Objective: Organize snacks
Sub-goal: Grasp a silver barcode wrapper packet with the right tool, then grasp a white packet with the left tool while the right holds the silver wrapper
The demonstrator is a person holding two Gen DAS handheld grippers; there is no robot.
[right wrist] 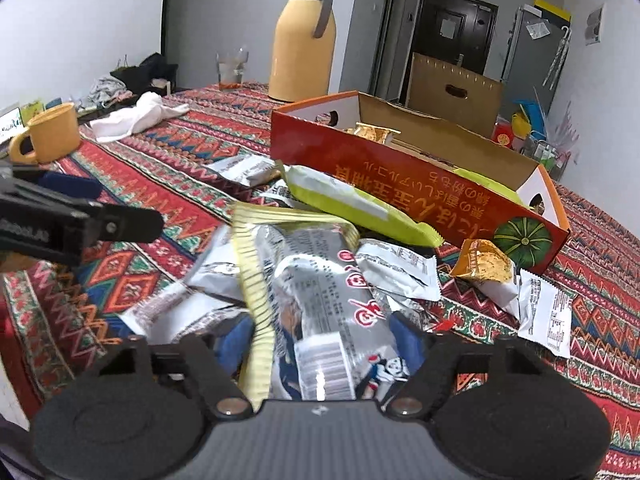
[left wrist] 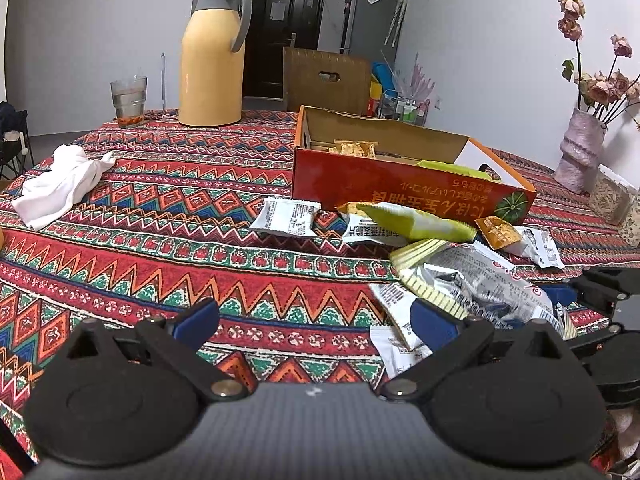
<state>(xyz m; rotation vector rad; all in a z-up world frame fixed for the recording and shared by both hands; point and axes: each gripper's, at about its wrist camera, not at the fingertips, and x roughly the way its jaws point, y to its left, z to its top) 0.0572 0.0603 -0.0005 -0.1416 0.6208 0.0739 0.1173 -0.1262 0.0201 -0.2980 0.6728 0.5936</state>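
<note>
the right tool (right wrist: 320,340) has its blue pads pressed on either side of a big silver snack bag (right wrist: 320,280) with a yellow striped edge, gripping it at the near end of the snack pile on the desk (left wrist: 160,216). the left tool (left wrist: 316,320) stands wide with nothing between its fingers, just left of that pile. beyond lies a green packet (right wrist: 352,204) against the red cardboard box (right wrist: 400,176) (open-topped), which holds an orange packet (right wrist: 372,132) and a green one. a yellow thermos (left wrist: 212,60) stands farther back.
</note>
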